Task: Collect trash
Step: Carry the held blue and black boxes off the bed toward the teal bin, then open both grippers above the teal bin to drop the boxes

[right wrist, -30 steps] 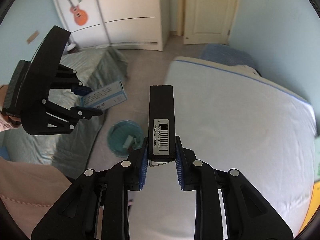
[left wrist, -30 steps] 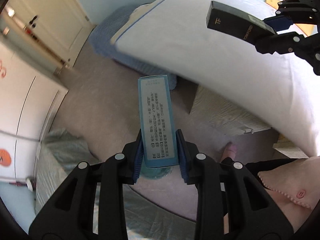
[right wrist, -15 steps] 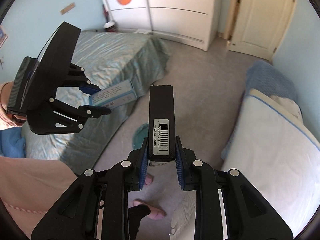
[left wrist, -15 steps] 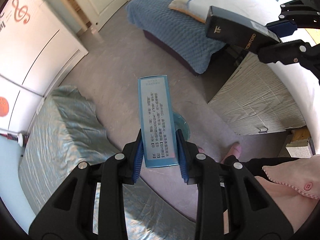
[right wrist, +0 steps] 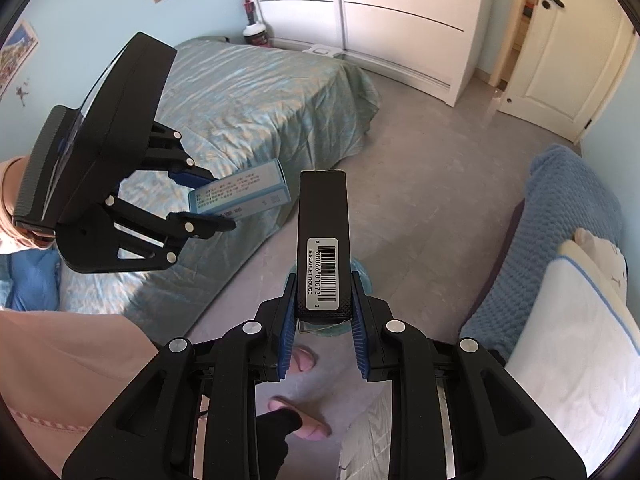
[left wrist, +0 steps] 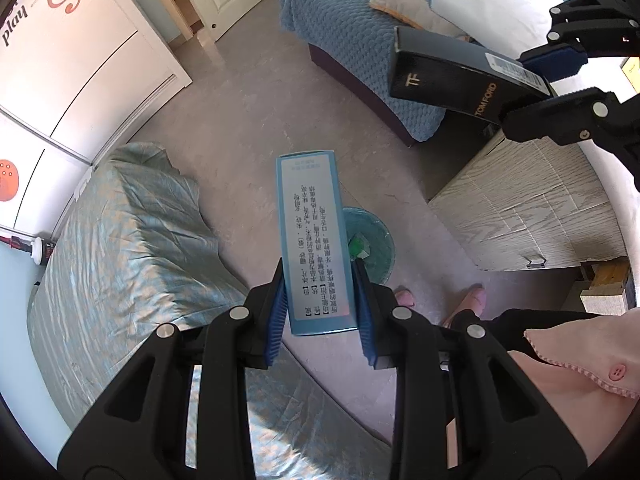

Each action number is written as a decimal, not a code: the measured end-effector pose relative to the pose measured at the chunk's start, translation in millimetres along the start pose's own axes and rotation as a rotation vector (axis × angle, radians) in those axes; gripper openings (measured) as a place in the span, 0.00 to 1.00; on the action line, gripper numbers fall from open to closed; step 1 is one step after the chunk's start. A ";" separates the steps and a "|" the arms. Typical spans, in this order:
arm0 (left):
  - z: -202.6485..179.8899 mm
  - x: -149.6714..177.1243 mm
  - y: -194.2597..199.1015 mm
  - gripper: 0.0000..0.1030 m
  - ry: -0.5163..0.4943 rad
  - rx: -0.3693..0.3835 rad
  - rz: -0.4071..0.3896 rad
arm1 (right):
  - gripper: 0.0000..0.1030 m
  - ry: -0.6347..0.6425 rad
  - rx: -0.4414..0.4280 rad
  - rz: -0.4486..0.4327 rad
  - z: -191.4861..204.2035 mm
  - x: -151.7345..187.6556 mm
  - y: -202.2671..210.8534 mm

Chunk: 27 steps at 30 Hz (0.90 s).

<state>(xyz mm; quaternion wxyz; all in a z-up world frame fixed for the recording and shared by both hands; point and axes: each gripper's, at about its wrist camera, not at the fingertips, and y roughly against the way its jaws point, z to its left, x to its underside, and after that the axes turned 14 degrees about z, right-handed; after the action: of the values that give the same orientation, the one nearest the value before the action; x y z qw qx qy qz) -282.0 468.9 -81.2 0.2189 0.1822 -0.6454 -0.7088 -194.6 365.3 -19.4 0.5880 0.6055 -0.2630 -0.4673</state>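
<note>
Below, floor and teal bin [left wrist: 370,242] replace bed; both hand-held grippers still clamp their cartons.

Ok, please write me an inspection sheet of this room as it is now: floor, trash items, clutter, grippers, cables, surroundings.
Surface: grey floor, bare apart from the teal bin.
Job's things: light blue box and black box, both held above the floor; the bin stands below with a green scrap inside.
Clutter: nothing seen.
Grippers: left gripper shut on the light blue box; right gripper shut on the black box.
Cables: nothing seen.
Surroundings: green-covered bed, blue blanket, white wardrobe, door.
</note>
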 end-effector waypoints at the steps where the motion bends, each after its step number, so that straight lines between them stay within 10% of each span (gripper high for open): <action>1: 1.6 0.4 -0.7 0.28 0.002 0.002 0.001 | 0.25 0.005 -0.002 0.001 0.6 -3.4 -0.9; 5: 5.9 0.1 -2.4 0.32 0.006 -0.002 0.001 | 0.36 0.022 -0.012 0.008 3.5 -13.5 -3.6; 7: 7.5 -0.3 -1.8 0.83 0.022 -0.046 -0.007 | 0.67 0.012 0.020 -0.014 2.8 -16.3 -0.2; 8: 8.1 -0.3 -0.4 0.88 0.028 -0.071 -0.022 | 0.70 0.007 0.033 -0.030 1.3 -16.8 3.0; 27: -3.0 -0.6 12.5 0.91 -0.021 -0.080 -0.068 | 0.85 -0.172 0.054 -0.051 -26.1 18.6 22.8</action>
<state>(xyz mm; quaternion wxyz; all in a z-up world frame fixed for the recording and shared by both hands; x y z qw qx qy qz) -278.9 465.8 -69.1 0.1953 0.1876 -0.6121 -0.7430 -158.6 357.5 -5.6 0.5346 0.5851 -0.3096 -0.5254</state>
